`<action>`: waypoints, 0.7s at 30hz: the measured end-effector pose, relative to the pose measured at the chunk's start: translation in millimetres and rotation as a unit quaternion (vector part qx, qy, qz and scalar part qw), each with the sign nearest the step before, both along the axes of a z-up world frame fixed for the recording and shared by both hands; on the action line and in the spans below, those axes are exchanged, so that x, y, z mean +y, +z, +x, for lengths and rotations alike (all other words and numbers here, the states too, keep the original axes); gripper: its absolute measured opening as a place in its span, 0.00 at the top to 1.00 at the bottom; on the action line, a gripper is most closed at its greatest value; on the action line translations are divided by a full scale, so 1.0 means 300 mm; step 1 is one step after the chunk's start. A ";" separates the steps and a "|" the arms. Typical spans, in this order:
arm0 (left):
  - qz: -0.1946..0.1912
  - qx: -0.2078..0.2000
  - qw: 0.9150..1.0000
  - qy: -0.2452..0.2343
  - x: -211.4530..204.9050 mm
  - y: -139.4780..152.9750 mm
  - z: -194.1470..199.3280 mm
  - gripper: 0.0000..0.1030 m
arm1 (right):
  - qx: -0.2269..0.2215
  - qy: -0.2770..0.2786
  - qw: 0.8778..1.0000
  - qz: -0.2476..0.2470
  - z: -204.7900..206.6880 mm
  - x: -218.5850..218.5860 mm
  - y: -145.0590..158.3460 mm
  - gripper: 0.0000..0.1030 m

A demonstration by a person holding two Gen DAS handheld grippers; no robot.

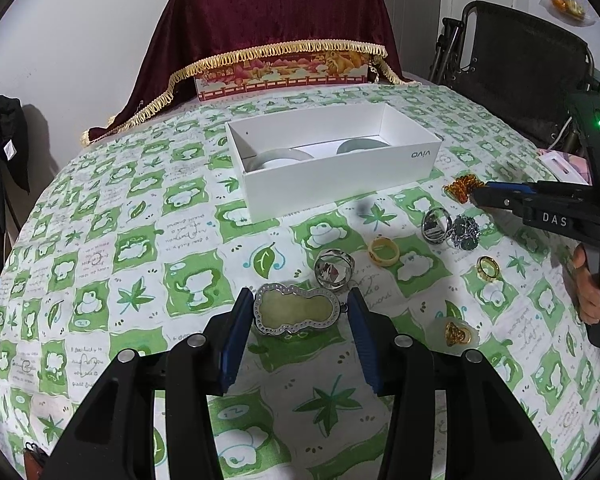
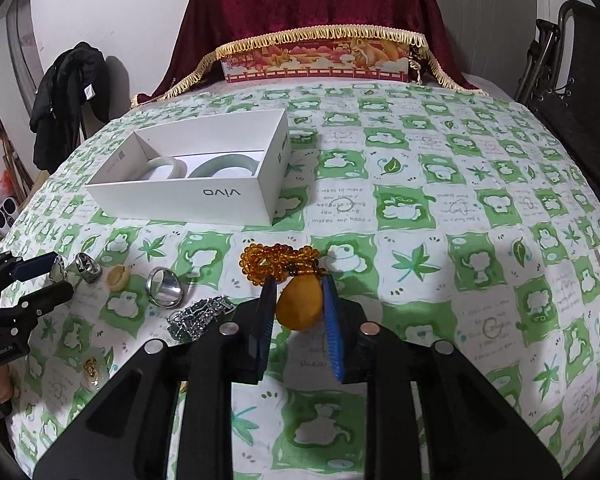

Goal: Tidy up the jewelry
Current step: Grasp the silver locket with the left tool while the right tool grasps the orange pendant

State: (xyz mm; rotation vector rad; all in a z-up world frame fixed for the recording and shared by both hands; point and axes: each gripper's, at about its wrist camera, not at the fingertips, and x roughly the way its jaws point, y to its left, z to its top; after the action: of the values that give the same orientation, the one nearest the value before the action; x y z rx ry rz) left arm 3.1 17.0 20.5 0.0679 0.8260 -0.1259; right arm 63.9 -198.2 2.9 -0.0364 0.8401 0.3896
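A green-and-white checked tablecloth (image 2: 420, 200) covers the table; toward its far edge sits an open white box (image 2: 188, 184) holding two pale bangles (image 1: 284, 158). Nearer the front edge, the left gripper (image 1: 298, 308) pinches a gourd-shaped pendant (image 1: 296, 310), and the right gripper (image 2: 300, 304) pinches the amber pendant (image 2: 300, 308) of a bead necklace (image 2: 276, 264).

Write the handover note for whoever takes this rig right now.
Left gripper: fingers on both sides of the silver-rimmed, gourd-shaped pale green pendant; whether they press it is unclear.
Right gripper: shut on the amber-yellow teardrop pendant of the orange bead necklace.
Done: two pale jade bangles lie in the white open box.
Left: both pendants, the metal rings, yellow ring, silver chain and gold pieces on the green-patterned cloth.
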 end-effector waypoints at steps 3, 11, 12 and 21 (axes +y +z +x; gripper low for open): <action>0.001 -0.003 1.000 0.000 0.000 0.003 0.000 0.53 | -0.007 -0.002 1.000 0.000 -0.006 -0.001 0.007 0.79; 0.001 -0.014 1.000 0.001 -0.001 0.016 -0.008 0.53 | -0.029 -0.006 1.000 0.004 -0.028 -0.016 0.031 0.91; 0.000 -0.013 1.000 0.001 0.000 0.015 -0.008 0.53 | -0.027 -0.005 1.000 0.003 -0.025 -0.015 0.029 0.91; 0.000 -0.014 1.000 0.002 0.002 0.017 -0.008 0.53 | -0.032 -0.005 0.999 0.011 -0.028 -0.022 0.036 0.92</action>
State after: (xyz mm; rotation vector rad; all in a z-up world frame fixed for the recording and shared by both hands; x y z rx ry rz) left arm 0.6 17.5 25.7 0.0680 0.7972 -0.1217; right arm 55.4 -204.7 13.8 -0.0235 0.7731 0.3860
